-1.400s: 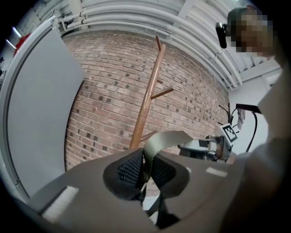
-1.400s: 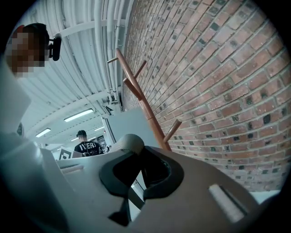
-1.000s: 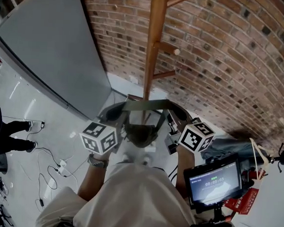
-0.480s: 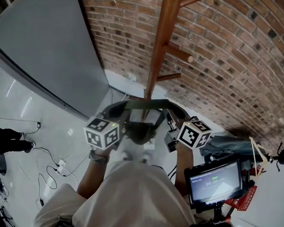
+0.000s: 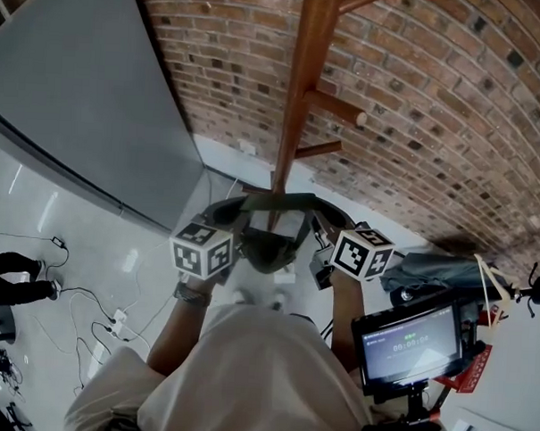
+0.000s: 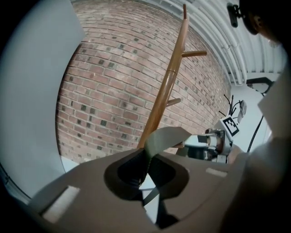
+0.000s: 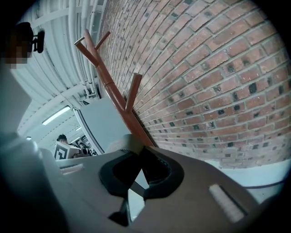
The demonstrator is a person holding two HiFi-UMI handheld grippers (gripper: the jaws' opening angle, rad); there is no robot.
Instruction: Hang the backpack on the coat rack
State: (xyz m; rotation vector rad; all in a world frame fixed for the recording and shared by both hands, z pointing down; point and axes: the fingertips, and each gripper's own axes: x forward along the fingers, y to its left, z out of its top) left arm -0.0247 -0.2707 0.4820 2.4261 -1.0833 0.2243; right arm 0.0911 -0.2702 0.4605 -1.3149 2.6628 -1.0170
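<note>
Brick wall (image 5: 418, 100) straight ahead, grey panel (image 5: 79, 95) off to the left. The left gripper (image 6: 145, 166) and right gripper (image 7: 138, 170) are both pinched shut on the olive strap (image 5: 275, 201), which runs level, side to side. The backpack (image 5: 267, 247) dangles below it, just in front of the coat rack (image 5: 302, 95). In the last second the person has edged closer and the pole looms bigger, so the nearest peg (image 5: 337, 108) looks almost reachable.

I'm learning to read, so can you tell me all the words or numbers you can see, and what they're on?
Small black screen: a row of pale digits, too blurred to read.
Black-and-white marker cubes: square patterns only, no letters or numbers.
Nothing else shows any text that can be read.
</note>
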